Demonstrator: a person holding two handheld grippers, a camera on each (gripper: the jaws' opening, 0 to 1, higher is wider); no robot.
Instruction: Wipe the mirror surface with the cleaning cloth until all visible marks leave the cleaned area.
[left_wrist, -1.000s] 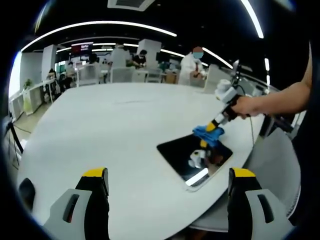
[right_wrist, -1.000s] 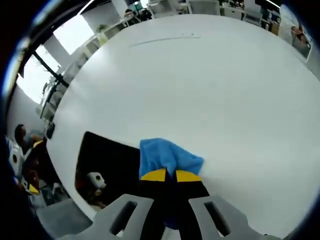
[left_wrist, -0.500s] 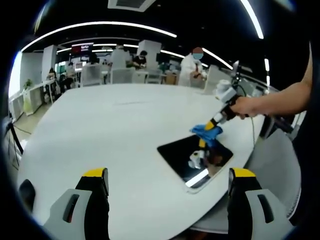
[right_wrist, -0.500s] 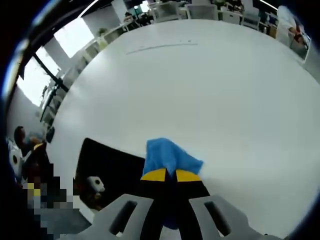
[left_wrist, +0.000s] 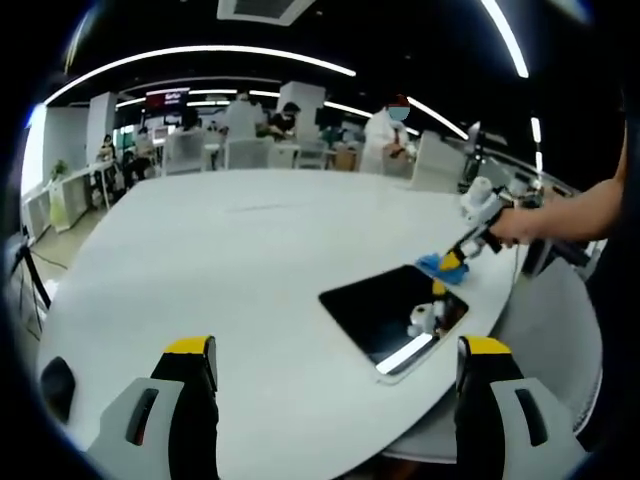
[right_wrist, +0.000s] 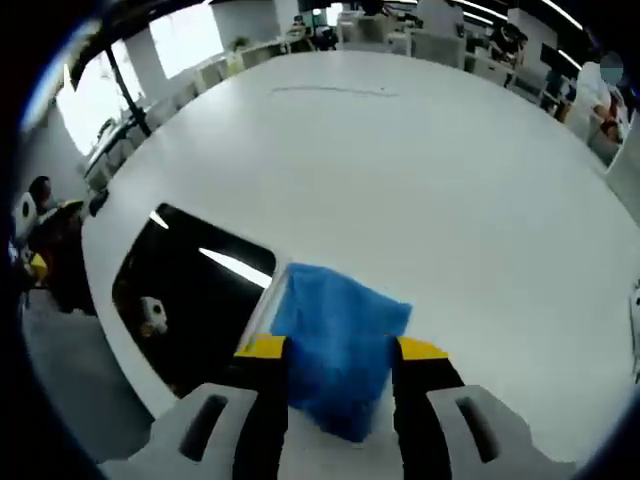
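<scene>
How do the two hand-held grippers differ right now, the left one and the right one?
The left hand-held gripper has wide-apart jaws with nothing between them; the right hand-held gripper has the blue cleaning cloth between its jaws. The left hangs back over bare table; the right sits at the mirror edge. Both have yellow-tipped jaws.

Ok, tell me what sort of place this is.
Probably an open-plan office or lab. A large white table fills the foreground, more desks and chairs stand behind it under long ceiling light strips, and people work in the background.
</scene>
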